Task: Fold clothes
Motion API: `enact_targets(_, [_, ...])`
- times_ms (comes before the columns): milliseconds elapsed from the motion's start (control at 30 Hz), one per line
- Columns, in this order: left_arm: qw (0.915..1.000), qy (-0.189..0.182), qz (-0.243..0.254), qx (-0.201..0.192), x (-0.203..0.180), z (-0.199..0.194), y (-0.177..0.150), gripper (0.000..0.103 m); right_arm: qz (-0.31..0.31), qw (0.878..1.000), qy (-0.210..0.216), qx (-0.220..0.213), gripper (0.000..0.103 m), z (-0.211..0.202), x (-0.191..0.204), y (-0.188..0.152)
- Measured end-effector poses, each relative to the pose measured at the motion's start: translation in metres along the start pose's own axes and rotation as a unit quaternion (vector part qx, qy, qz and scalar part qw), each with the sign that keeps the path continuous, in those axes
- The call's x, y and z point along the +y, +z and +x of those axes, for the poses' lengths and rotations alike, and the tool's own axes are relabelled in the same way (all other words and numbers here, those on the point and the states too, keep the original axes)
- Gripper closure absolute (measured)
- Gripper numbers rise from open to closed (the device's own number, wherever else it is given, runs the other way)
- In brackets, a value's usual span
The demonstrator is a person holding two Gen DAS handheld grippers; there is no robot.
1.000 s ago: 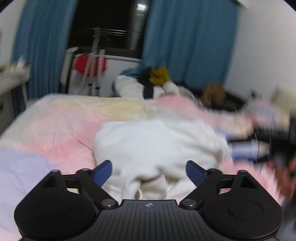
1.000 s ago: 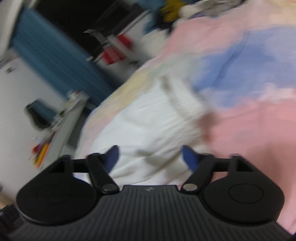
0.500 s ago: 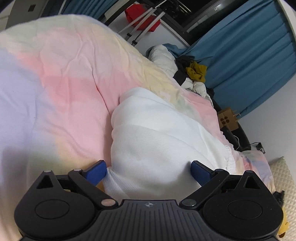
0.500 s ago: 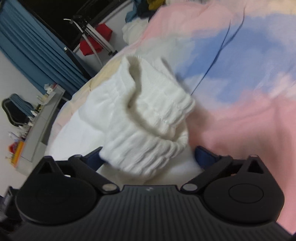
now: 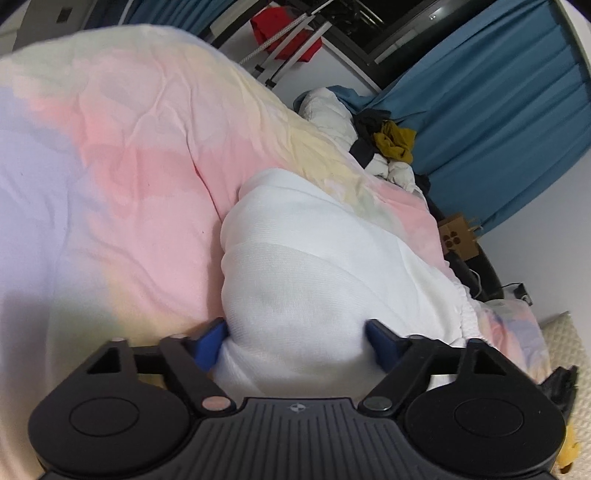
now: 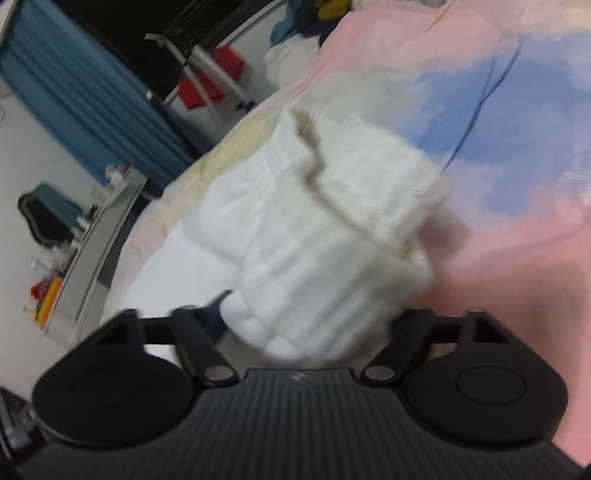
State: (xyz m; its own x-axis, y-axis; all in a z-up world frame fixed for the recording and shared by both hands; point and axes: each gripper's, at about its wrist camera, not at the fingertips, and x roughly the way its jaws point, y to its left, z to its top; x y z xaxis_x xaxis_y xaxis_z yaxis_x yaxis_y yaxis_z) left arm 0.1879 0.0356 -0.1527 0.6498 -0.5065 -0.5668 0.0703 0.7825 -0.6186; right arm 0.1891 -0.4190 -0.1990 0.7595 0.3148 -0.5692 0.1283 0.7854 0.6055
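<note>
- Left wrist view: my left gripper sits low over the bed, its two blue fingers spread wide with a bulge of the white knit garment filling the gap between them. The cloth touches both pads, but the jaws stand far apart, so I read this as straddling rather than pinching.
- The garment lies in a rounded heap on the pastel duvet, which runs pink, yellow and lilac. Its ribbed edge trails off to the right side of the bed.
- Beyond the bed I see a pile of clothes with a mustard piece on top, blue curtains, a red cloth on a drying rack, and a cardboard box by the wall.
- Right wrist view: the picture is blurred. My right gripper has the ribbed cuff end of the same white garment bunched between its fingers, hiding the pads. I cannot tell whether they press on it or merely flank it.
- The cuff is folded over on itself above the pink and blue duvet. A grey desk with small clutter stands at the left, against a blue curtain.
</note>
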Motion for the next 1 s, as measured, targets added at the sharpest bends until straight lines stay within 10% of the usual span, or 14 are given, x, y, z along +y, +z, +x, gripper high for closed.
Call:
enact_targets(167, [0.9991, 0.016, 0.023, -0.031, -0.026, -0.021, -0.002, 0.05, -0.028, 0.999, 0.009, -0.043, 0.065, -0.03, 0.02, 0.002])
enact_targets(567, [0.9882, -0.035, 0.114, -0.096, -0.186, -0.043, 0.031, 0.054, -0.001, 0.975, 0.099, -0.199, 0.068, -0.146, 0.004, 0.071])
enact_targets(1000, [0.9656, -0.136, 0.219, -0.037, -0.394, 0.211, 0.02, 0.052, 0.095, 0.934, -0.009, -0.344, 0.068, -0.179, -0.158, 0.176])
